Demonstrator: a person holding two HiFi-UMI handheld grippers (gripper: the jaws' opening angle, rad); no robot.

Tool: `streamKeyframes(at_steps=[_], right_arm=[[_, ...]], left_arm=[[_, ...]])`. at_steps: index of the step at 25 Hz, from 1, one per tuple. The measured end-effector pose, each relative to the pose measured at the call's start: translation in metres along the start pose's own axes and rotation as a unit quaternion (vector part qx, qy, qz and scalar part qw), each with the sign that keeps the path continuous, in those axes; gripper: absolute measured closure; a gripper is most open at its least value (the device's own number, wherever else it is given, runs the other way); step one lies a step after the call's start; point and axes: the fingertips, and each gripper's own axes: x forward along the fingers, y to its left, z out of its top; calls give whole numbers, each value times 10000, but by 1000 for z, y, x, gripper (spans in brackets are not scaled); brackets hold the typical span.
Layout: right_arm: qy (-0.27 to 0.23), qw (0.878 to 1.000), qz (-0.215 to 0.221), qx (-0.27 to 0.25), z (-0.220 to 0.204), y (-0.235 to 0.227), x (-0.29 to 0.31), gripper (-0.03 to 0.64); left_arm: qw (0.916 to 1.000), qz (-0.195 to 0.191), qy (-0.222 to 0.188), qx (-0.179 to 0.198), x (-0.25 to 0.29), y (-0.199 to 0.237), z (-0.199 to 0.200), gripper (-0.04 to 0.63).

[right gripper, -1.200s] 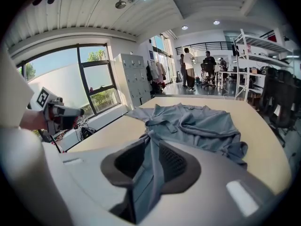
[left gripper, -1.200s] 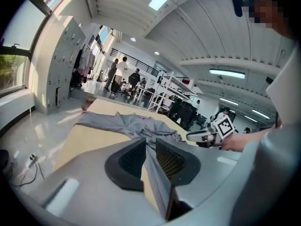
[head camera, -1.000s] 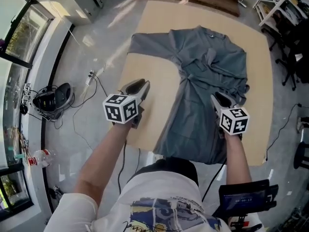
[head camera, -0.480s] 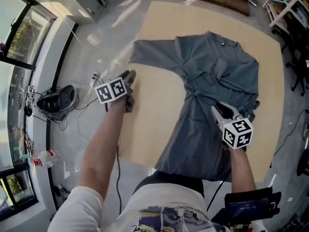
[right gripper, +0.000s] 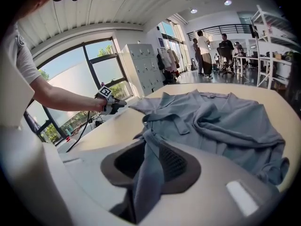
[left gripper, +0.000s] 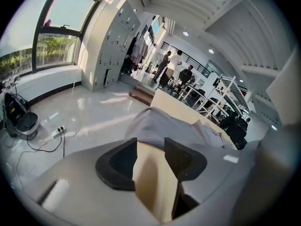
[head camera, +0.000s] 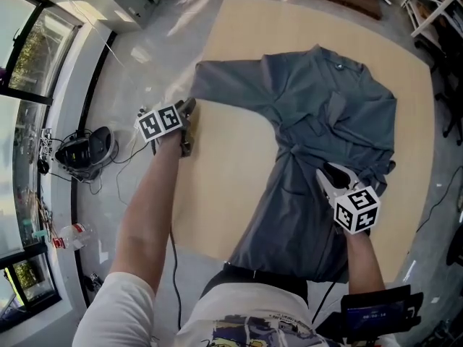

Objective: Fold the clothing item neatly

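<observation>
Left hand-held gripper (head camera: 189, 106) has swung out from the near middle of the surface (head camera: 231, 168) toward the frame's upper left, and now sits at the surface's left edge, just short of the sleeve end (head camera: 210, 78). Its jaws have just been opening and stand spread with no cloth between them; the left gripper view shows only bare tan surface in the gap, sleeve just ahead. Right hand-held gripper (head camera: 327, 172) barely shifted, pinching a bunched fold of the grey long-sleeved garment (head camera: 329, 110) near its front edge

- Garment lies spread on the surface, collar at the far end, hem toward the person, one sleeve out to upper left, right side rumpled
- Step judged: reaching to grab the sleeve and fold it in over the body; folding hardly begun

Risks:
- sleeve end lies flat at the surface's edge, so the jaws may nip the surface or skate over the cloth
- catching only the top layer, so the sleeve twists when lifted
- right pinch holds a narrow bunch, so a pull from the left may drag the body askew or slip the grip
</observation>
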Motion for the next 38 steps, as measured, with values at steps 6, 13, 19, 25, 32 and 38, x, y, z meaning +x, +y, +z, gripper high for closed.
streamKeyframes(at_steps=[6, 13, 19, 25, 32, 38], right_arm=[[13, 9999, 100, 11, -1, 8, -6, 532], [110, 9996, 234, 95, -12, 0, 5, 532], [130, 9993, 282, 203, -18, -4, 11, 532], [162, 9993, 250, 226, -16, -6, 4, 532], [118, 9992, 246, 289, -20, -8, 4, 532], [41, 9991, 175, 377, -23, -15, -1, 532]], left_arm=[[9990, 362, 246, -23, 16, 26, 6, 377], [9967, 22, 619, -518, 52, 29, 8, 360], [9944, -334, 830, -570, 60, 25, 8, 374], [9968, -427, 658, -117, 50, 14, 20, 505], [9990, -187, 342, 220, 41, 8, 31, 565], [9989, -125, -46, 440, 35, -10, 49, 566]])
